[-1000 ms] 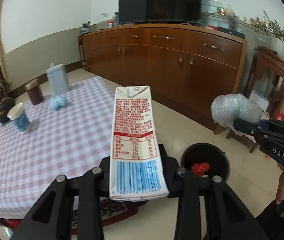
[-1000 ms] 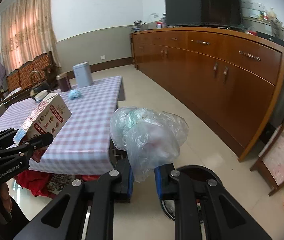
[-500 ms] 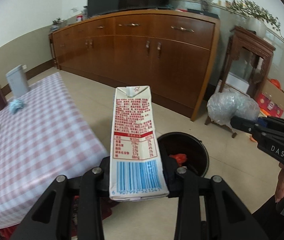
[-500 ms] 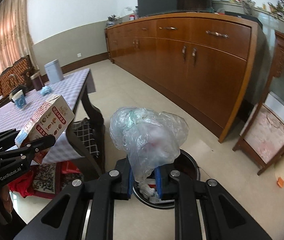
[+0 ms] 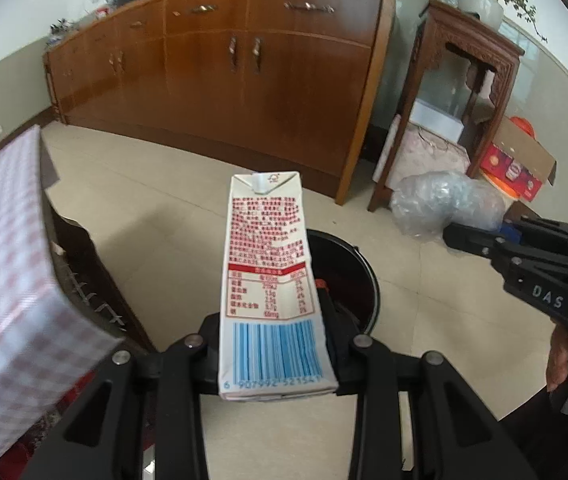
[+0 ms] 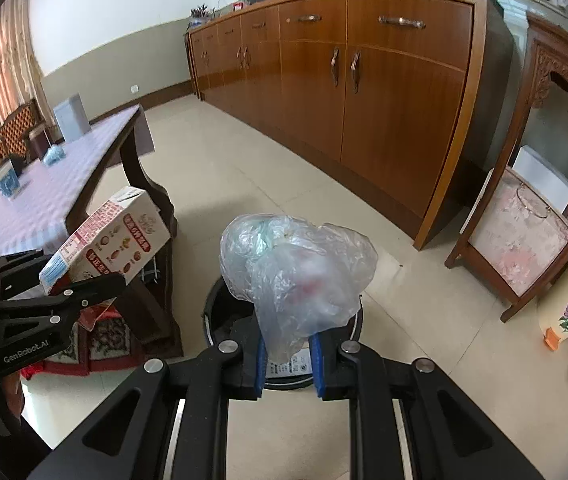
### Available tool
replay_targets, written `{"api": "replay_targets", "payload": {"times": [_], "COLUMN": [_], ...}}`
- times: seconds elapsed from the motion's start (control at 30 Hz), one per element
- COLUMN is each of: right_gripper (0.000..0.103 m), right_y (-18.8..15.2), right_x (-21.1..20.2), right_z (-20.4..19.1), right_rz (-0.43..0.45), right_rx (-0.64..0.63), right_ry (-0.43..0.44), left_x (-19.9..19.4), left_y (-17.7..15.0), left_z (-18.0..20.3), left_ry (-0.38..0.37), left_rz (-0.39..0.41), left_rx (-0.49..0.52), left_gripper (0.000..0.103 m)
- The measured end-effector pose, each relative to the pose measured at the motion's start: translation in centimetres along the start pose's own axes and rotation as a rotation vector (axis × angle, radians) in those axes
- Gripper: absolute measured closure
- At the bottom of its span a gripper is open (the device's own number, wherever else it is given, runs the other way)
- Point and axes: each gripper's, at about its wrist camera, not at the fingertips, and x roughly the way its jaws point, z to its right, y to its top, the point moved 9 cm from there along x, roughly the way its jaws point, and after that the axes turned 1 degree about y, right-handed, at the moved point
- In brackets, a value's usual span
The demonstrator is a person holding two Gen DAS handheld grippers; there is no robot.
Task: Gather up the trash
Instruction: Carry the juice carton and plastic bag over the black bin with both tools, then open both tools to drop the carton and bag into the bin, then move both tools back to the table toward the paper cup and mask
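The left tongs (image 5: 272,356) are clamped on the base of a carton (image 5: 270,280), which sticks out ahead of them with its cap end forward. The right tongs (image 6: 285,364) are pinched together on the neck of a crumpled plastic bag (image 6: 295,272), whose bulk balloons above the fingers. Below both sits a round black bin (image 5: 357,280) on the tiled floor, just beside the corner of the desk (image 5: 8,280) with its checked cloth; some red scrap already lies inside.

The step in hand looks like the drop. To do it well, each load should sit squarely over the bin's mouth before anything is let go. In the left view the carton's far end overlaps the rim, but most of the mouth lies to its right, so the carton probably needs to move that way and tip nose-down, so it slides in lengthwise rather than catching the edge. The bag is light and may cling to the pads or drift, so it is better released low, close above the opening. Letting go one load at a time would keep the two tools from knocking together, since they hang near each other over the same small target.
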Motion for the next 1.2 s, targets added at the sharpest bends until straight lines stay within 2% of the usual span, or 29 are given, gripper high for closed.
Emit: {"api": "replay_targets", "payload": {"times": [0.33,0.53,0.57,0.6,0.63,0.67,0.7,0.73,0.8,0.83,0.97,1.2], "right_gripper": [0.084,0.084,0.068,0.053,0.026,0.019,0.019,0.017,0.003,0.0,0.0,0.0], "right_y": [-2.5,-5.0,-5.6,-6.2,-6.4,-6.7,-6.7,-6.6,-6.2,-6.0,-4.8,-3.3], "right_x": [7.4,13.6,14.6,15.6,15.8,16.1,16.1,16.0,15.5,15.1,13.8,10.4], "right_z": [1.6,1.9,2.1,2.7,3.0,3.7,4.1,4.2,4.6,4.8,5.0,2.7], "right_rz": [-0.134,-0.285,-0.301,-0.304,-0.304,-0.304,-0.303,-0.298,-0.279,-0.264,-0.232,-0.171], "right_rx": [-0.074,-0.205,-0.226,-0.24,-0.238,-0.231,-0.234,-0.239,-0.223,-0.211,-0.167,-0.145], "right_ry": [0.04,0.088,0.073,0.044,0.036,0.012,-0.01,-0.023,-0.044,-0.058,-0.072,-0.073], "left_x": [6.7,11.2,11.8,12.0,11.8,11.5,11.3,10.9,10.0,9.7,7.5,3.5], "left_y": [-0.8,-3.0,-3.4,-3.7,-3.7,-3.8,-4.0,-4.2,-4.3,-4.2,-3.7,-2.6], "left_z": [1.3,1.0,0.8,0.3,-0.2,-0.4,-0.8,-1.1,-1.5,-1.7,-1.9,-2.1], "left_ry": [-0.047,-0.085,-0.073,-0.053,-0.033,-0.012,0.011,0.024,0.056,0.069,0.101,0.136], "left_rz": [-0.119,-0.236,-0.249,-0.248,-0.226,-0.219,-0.213,-0.208,-0.193,-0.183,-0.148,-0.086], "left_rx": [0.002,0.008,0.001,-0.013,-0.02,-0.016,-0.016,-0.023,-0.024,-0.025,-0.033,-0.034], "left_gripper": [0.067,0.065,0.05,0.028,0.024,0.017,0.01,0.007,0.006,0.006,0.005,0.004]}}
